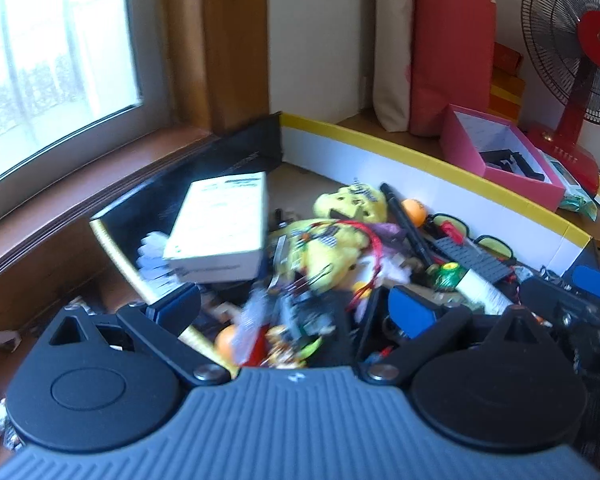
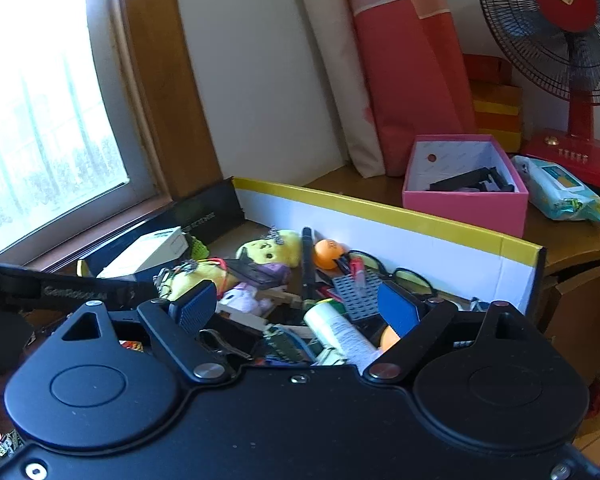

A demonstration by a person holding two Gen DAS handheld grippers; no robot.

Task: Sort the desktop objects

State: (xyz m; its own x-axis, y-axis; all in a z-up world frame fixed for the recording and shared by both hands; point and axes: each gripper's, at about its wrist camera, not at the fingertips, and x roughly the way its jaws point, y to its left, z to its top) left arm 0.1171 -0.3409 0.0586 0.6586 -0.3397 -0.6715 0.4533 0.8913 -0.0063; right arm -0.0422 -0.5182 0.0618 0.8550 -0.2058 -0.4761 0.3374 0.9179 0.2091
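A big shallow box with a yellow-edged white wall [image 1: 400,176] [image 2: 380,224] holds a jumble of small things. In it are a white carton [image 1: 220,228] [image 2: 148,252], a yellow plush toy [image 1: 340,236] [image 2: 272,252], an orange ball [image 1: 414,210] [image 2: 326,254], a black marker [image 1: 404,220] [image 2: 308,264], a grey stud plate [image 1: 472,258] [image 2: 356,292] and a white tube [image 1: 484,290] [image 2: 340,332]. My left gripper [image 1: 292,312] is open and empty above the jumble. My right gripper [image 2: 296,308] is open and empty above the tube, and shows at the right edge of the left wrist view [image 1: 580,292].
A pink box [image 1: 500,156] [image 2: 464,184] with black parts stands behind the big box. A red fan [image 1: 580,60] [image 2: 572,80], a wet-wipe pack [image 2: 560,190] and rolled pink mats [image 2: 400,80] stand at the back right. A window [image 1: 40,60] is at the left.
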